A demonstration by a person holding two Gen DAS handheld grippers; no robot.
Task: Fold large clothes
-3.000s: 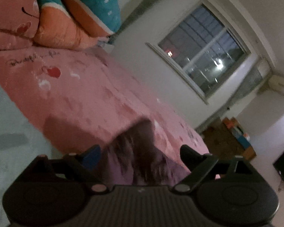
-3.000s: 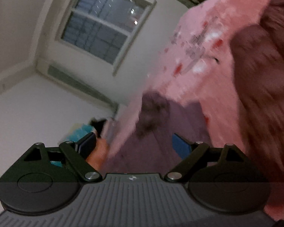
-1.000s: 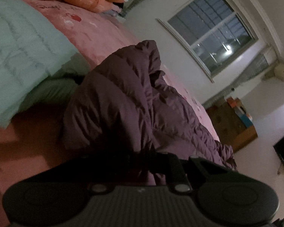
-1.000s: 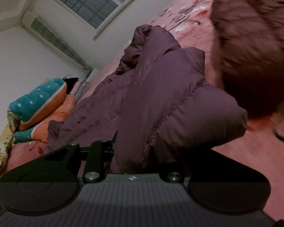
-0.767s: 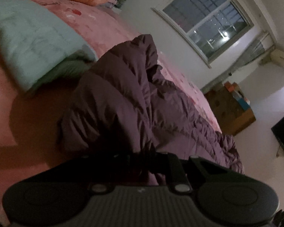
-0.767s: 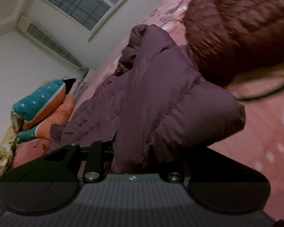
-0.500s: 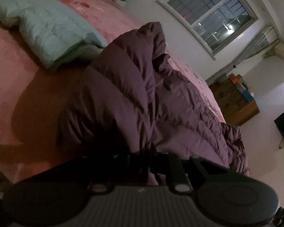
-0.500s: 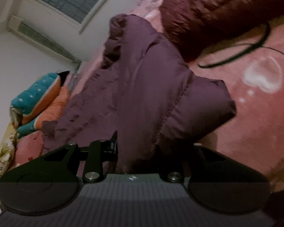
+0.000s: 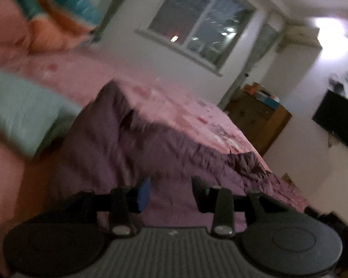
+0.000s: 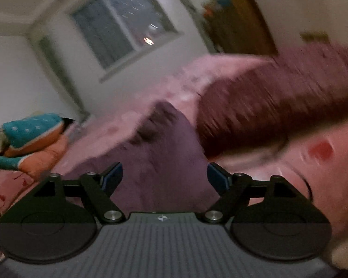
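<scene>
A purple puffer jacket lies spread on the pink bed. My left gripper hovers just above its near part. Its jaws are opening, with a gap between the pads and no cloth pinched in them. In the right wrist view the same purple jacket lies beyond my right gripper. The right gripper's jaws are opening too and stand wide, with nothing between the blue pads. A second, dark maroon puffer jacket lies to the right of it on the bed, blurred.
A folded mint-green quilted garment lies left of the purple jacket. Orange and teal bedding is piled at the head of the bed. A wooden cabinet, a wall-mounted dark screen and a window stand beyond the bed.
Both grippers were shut on the purple jacket and have let it go, their jaws parting. Both drew back and upward, and the jacket now rests on the bed.
</scene>
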